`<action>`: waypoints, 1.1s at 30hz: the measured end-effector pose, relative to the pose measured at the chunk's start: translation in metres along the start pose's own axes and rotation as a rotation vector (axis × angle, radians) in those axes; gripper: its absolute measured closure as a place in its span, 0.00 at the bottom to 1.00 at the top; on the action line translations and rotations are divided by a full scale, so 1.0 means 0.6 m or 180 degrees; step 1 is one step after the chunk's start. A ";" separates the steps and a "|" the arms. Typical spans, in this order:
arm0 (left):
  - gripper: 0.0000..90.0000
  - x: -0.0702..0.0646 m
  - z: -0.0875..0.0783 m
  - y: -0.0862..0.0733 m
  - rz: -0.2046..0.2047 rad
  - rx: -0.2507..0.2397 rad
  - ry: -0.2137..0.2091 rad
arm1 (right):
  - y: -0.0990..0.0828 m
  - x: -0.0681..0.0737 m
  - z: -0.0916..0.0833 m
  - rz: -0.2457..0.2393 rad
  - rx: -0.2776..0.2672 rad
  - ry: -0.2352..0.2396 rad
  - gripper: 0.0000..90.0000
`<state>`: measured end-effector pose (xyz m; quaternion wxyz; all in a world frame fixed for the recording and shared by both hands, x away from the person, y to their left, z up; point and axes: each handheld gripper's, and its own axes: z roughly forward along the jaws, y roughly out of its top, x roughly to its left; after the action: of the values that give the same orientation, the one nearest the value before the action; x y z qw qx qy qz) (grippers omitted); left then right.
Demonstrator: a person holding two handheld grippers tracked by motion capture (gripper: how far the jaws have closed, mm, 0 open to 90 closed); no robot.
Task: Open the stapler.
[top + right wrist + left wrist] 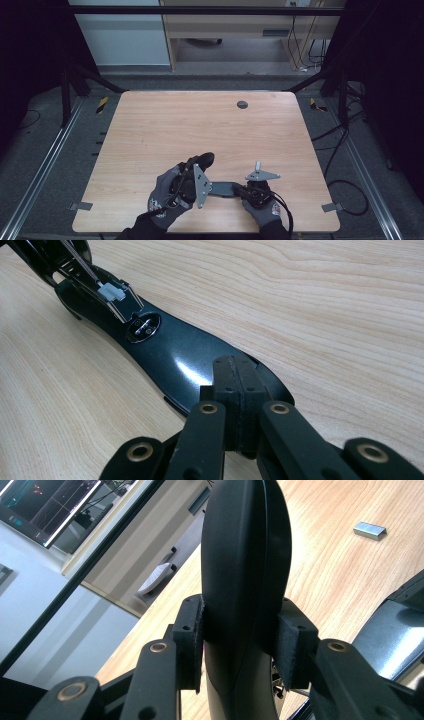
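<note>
1. The left tool (196, 167) is clamped on a black rounded piece (203, 160). In the left gripper view its pads (192, 630) press on both flanks of that piece (245, 555), which stands on edge between them and is clear of the tabletop (200, 120).
2. A glossy dark bar (220, 189) lies flat on the tabletop close to the near edge, between the two hands. Its long axis runs along that edge, from one tool towards the other.
3. The right tool (239, 190) points along that axis at the bar's right end. In the right gripper view, the right tool (235, 385) has its pads drawn together just over the bar's (190, 355) near end. I cannot tell whether they nip its rim.
4. The bar's far end, with a small oval inset, reaches under the left tool. I cannot tell whether the bar and the rounded piece are joined.
5. My judgement is that any next move must follow this shared line. The left tool is nearer the rounded piece, the right nearer the bar's free end.
</note>
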<state>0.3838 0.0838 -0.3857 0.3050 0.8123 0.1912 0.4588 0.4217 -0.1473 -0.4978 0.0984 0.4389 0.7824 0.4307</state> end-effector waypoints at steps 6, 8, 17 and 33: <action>0.67 0.009 -0.003 -0.003 -0.0073 -0.0014 -0.0028 | 0.000 0.000 0.000 0.0006 0.0000 0.0000 1.00; 0.67 0.012 -0.005 -0.005 -0.0111 -0.0016 -0.0040 | 0.000 0.000 0.000 0.0001 0.0007 -0.0007 1.00; 0.67 0.029 -0.012 -0.012 -0.0271 -0.0059 -0.0078 | 0.000 0.000 0.000 -0.0005 0.0013 0.0002 1.00; 0.66 0.051 -0.023 -0.026 -0.0484 -0.0094 -0.0111 | 0.000 0.001 0.001 -0.0010 0.0012 0.0008 1.00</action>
<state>0.3867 0.1178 -0.3713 0.3543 0.7987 0.2402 0.4229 0.4217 -0.1464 -0.4976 0.0973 0.4374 0.7840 0.4297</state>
